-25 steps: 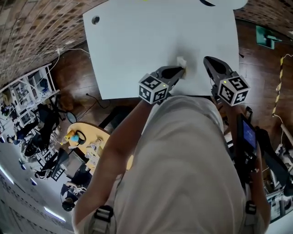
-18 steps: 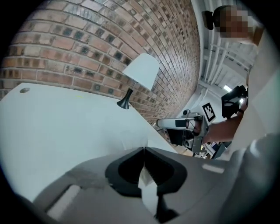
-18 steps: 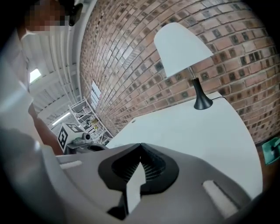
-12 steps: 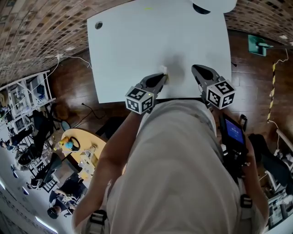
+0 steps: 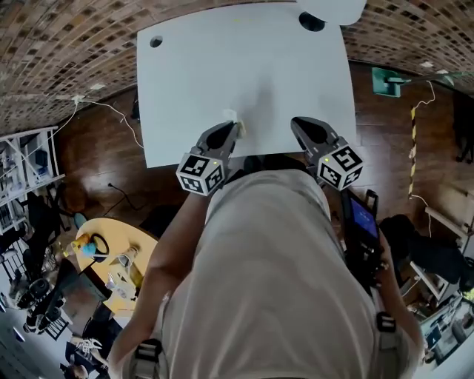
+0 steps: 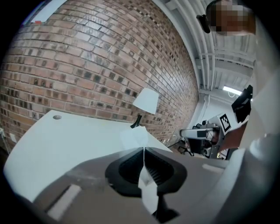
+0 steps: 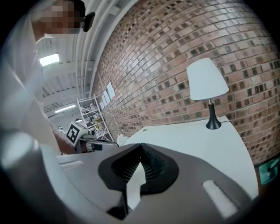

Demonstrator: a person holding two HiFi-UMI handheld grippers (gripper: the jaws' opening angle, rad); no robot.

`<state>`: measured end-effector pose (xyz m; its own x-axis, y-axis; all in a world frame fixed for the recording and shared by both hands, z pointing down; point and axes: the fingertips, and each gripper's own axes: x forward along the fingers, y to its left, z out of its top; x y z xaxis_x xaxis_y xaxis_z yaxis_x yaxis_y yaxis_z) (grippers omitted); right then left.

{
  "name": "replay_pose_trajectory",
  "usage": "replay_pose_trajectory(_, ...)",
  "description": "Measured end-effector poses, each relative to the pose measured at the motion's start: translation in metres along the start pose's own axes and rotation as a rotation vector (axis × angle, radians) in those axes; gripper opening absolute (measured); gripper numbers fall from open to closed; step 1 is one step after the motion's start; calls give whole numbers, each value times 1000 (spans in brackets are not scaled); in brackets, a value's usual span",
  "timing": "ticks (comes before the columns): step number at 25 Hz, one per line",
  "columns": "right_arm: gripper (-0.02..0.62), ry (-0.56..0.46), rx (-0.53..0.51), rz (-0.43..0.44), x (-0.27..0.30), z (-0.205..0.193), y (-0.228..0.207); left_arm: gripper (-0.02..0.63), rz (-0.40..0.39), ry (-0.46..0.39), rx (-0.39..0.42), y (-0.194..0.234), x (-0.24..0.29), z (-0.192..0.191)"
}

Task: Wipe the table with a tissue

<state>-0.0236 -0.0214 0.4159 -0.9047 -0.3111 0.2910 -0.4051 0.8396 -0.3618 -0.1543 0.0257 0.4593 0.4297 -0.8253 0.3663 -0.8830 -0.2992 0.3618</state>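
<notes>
The tissue (image 5: 232,116) sits pinched in your left claw (image 5: 235,127), over the table (image 5: 244,66) close to its near edge and about midway along it. In the left gripper view the claw (image 6: 143,149) is closed flat on the thin white sheet, and a folded corner of the tissue (image 6: 136,138) sticks out past the tips above the white tabletop (image 6: 65,140). No view settles whether that corner touches the surface. Your right claw (image 5: 296,122) is near the same edge, toward the near right corner and apart from the tissue. In its own view the claw (image 7: 141,146) is closed, tips meeting. A small round hole (image 5: 155,42) marks the far left corner, and a white-shaded lamp (image 5: 329,9) stands at the far right corner, against a brick wall (image 7: 175,52)
</notes>
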Motion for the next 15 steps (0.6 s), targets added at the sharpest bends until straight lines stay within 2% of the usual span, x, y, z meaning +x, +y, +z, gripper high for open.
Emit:
replay_pose_trajectory(4, 8, -25, -39, 14, 2, 4, 30, 15, 9, -52, 39, 1, -30, 9)
replay_pose_trajectory(9, 8, -46, -49, 3, -1, -1, 55, 15, -26, -110, 100, -16, -47, 17)
replay_pose_trajectory(15, 8, -20, -61, 25, -2, -12, 85, 15, -32, -123, 84, -21, -69, 6)
